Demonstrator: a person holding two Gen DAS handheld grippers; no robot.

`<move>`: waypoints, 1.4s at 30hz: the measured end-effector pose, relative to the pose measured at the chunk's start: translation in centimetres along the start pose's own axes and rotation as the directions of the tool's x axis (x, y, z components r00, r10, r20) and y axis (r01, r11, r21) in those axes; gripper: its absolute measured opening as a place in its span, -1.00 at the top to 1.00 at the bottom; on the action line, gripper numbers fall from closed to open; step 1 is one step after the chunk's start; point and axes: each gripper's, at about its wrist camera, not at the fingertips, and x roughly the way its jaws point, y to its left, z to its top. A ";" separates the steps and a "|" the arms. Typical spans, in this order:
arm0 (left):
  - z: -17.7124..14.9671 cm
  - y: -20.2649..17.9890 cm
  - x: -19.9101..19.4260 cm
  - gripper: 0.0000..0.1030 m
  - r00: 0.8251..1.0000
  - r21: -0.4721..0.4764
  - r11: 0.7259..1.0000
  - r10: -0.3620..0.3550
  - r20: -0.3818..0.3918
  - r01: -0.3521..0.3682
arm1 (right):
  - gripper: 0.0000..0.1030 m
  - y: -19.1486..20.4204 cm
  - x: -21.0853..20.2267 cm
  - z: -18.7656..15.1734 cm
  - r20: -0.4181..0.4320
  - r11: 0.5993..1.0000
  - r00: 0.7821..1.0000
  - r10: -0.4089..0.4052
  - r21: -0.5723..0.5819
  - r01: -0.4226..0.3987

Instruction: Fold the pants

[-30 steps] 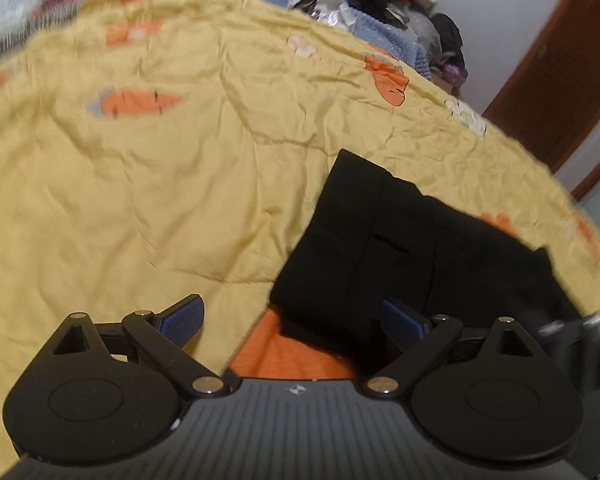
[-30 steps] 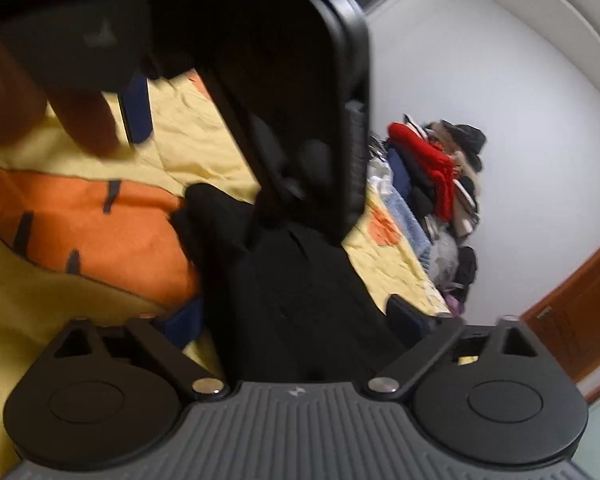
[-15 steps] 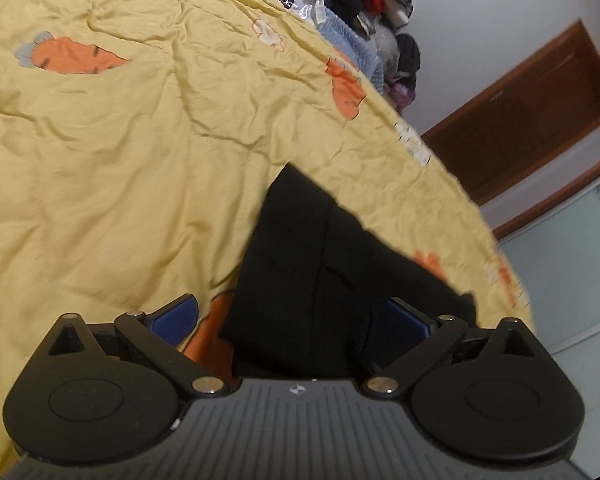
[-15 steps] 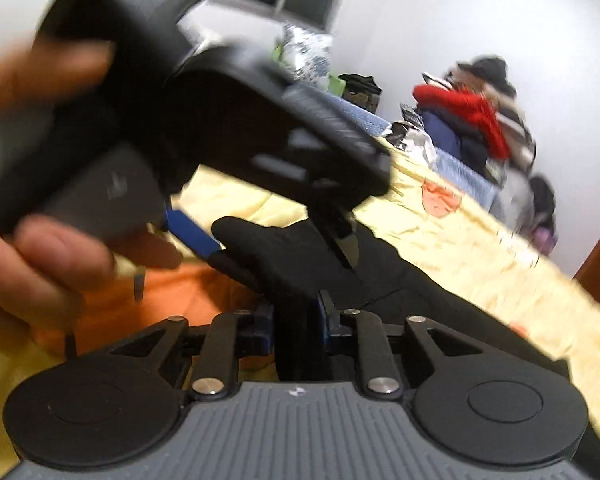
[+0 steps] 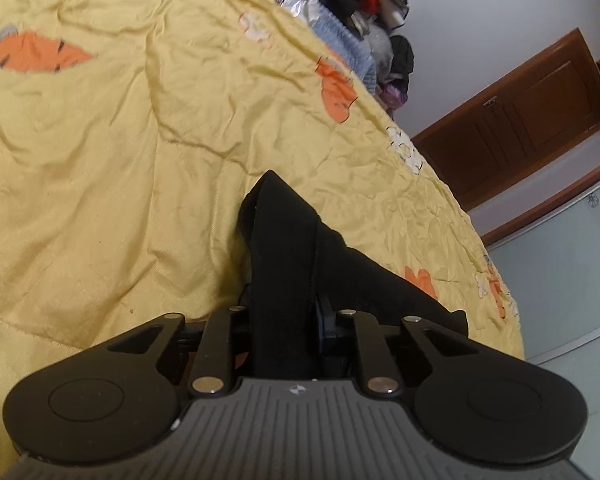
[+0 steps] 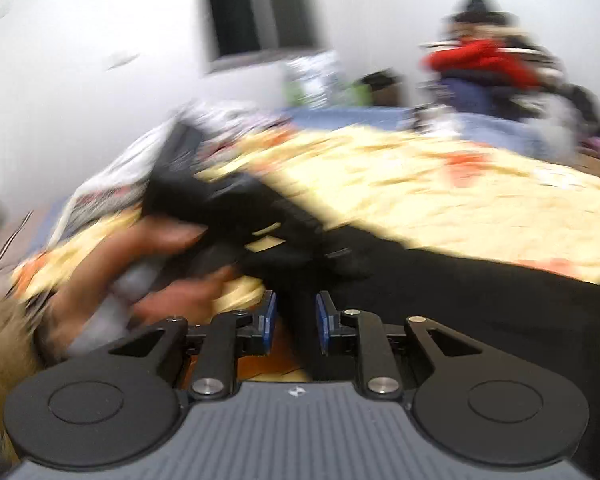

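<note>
On the bed (image 5: 100, 184), over a yellow quilt printed with orange carrots, the black pants (image 5: 284, 248) lie bunched toward the near edge, well short of the far edge where a heap of clothes (image 5: 364, 4) is piled. Left hand-held gripper (image 5: 286, 320): jaws closing, with a raised fold of the pants between them; the blue pad on its right side sits against the cloth. From the right wrist view, blurred by motion, a person's hand (image 6: 160, 264) carries that left unit at the left of the frame. Right hand-held gripper (image 6: 296, 322): clenched on a strip of the same pants, cloth filling the gap between its blue pads (image 6: 269, 320). The rest of the garment trails off to the right across the quilt. Beyond the bed's right edge stands a brown wooden door (image 5: 532, 116).
</note>
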 end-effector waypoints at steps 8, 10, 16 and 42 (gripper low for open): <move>-3.6 -6.6 -3.9 0.64 0.978 0.248 0.958 0.100 0.184 -0.144 | 0.59 -3.2 1.7 -0.6 0.011 0.970 1.000 -0.015 0.243 0.012; -4.7 -8.6 -4.7 0.65 0.975 0.277 0.950 0.087 0.203 -0.143 | 0.59 -3.5 1.0 0.1 0.046 0.960 0.999 0.024 0.276 -0.036; -8.2 -14.7 -4.2 0.64 0.976 0.364 0.923 0.050 0.210 -0.126 | 0.59 -6.0 -2.5 -0.7 0.058 0.932 0.998 -0.004 0.363 -0.017; -26.0 -37.9 9.4 0.39 0.995 0.701 0.710 -0.099 0.006 0.066 | 0.59 -25.9 -19.7 -11.2 0.065 0.692 0.933 -0.354 0.689 0.214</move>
